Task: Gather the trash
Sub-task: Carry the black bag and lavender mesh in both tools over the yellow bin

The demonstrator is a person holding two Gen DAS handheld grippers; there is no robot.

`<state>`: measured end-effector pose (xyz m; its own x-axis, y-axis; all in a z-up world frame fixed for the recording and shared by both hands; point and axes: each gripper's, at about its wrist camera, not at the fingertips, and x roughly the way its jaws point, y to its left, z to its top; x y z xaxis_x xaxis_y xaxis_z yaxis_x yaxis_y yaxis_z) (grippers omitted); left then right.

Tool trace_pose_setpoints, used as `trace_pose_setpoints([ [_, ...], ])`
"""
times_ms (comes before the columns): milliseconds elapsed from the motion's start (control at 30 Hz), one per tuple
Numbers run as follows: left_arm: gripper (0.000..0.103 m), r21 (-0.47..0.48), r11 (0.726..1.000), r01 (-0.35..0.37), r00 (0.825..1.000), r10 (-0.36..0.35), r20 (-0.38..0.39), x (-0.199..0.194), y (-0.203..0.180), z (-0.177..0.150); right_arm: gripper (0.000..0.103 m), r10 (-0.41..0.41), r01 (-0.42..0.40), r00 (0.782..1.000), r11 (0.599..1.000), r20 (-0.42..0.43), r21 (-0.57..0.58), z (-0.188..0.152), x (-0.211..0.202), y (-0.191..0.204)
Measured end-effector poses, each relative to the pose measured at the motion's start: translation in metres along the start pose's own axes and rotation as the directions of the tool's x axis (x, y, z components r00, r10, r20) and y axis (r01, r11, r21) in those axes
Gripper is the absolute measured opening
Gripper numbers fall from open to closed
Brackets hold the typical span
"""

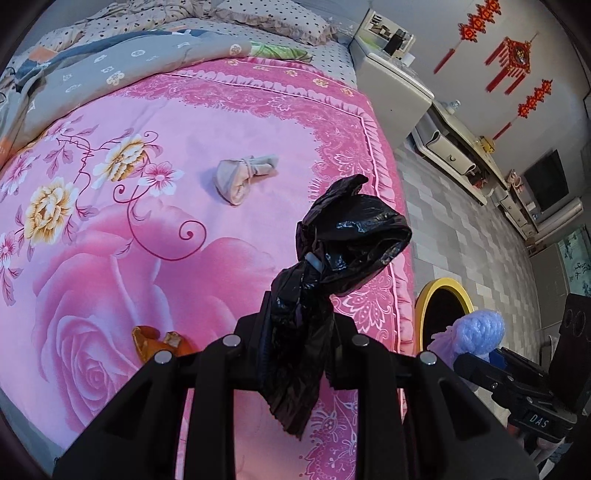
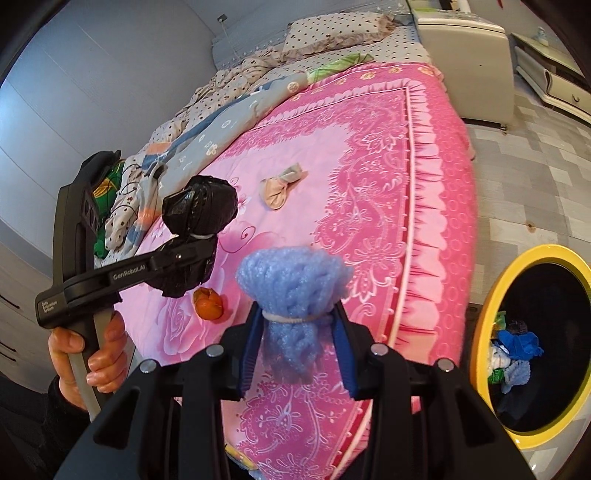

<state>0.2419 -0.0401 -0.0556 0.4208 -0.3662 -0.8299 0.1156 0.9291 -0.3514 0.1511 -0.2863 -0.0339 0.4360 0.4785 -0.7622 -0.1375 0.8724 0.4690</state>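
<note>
Trash in both our grippers: a crinkled black plastic bag (image 1: 332, 258), glossy and cinched at its neck by a pale band, is pinched between the fingers of our left gripper (image 1: 295, 354) above the near edge of the bed, its loose tail hanging down between them. Our right gripper (image 2: 295, 332) squeezes a bundle of blue foam netting (image 2: 291, 284), puffy and knobbly, tied with a white band just where the blue-padded fingers (image 2: 248, 354) press on it.

Two more pieces lie on the pink floral bedspread (image 1: 184, 122): a beige wad of cloth (image 1: 240, 175), knotted at one end and flared like a cone at the other, well out toward the middle, and a curled orange peel (image 2: 208, 304) near our left gripper. We see that gripper from the right wrist view held in a bare hand (image 2: 92, 350) around its grey handle.

Just beside the bed on the grey tiled floor (image 2: 535, 166) stands a bin with a round yellow rim (image 2: 484, 325) and dark lining, holding blue, white and green scraps. Rumpled grey and polka-dot quilts (image 1: 122, 66) and a dotted pillow (image 1: 273, 22) crowd the head of the bed; a cream nightstand (image 1: 391, 88) and red knot ornaments (image 1: 513, 62) line the far wall.
</note>
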Motion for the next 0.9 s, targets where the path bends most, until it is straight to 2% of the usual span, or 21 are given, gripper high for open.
trace_pose_setpoints([
  [467, 0.022, 0.1, 0.991, 0.083, 0.996, -0.081, -0.031, 0.002, -0.078, -0.009, 0.035, -0.048, 0.042, 0.995, 0.996, 0.084, 0.08, -0.006, -0.056, -0.05],
  [900, 0.022, 0.196, 0.965, 0.175, 0.984, -0.163, -0.076, 0.014, -0.158, -0.021, 0.035, -0.109, 0.079, 0.983, 0.977, 0.148, 0.198, -0.015, -0.103, -0.112],
])
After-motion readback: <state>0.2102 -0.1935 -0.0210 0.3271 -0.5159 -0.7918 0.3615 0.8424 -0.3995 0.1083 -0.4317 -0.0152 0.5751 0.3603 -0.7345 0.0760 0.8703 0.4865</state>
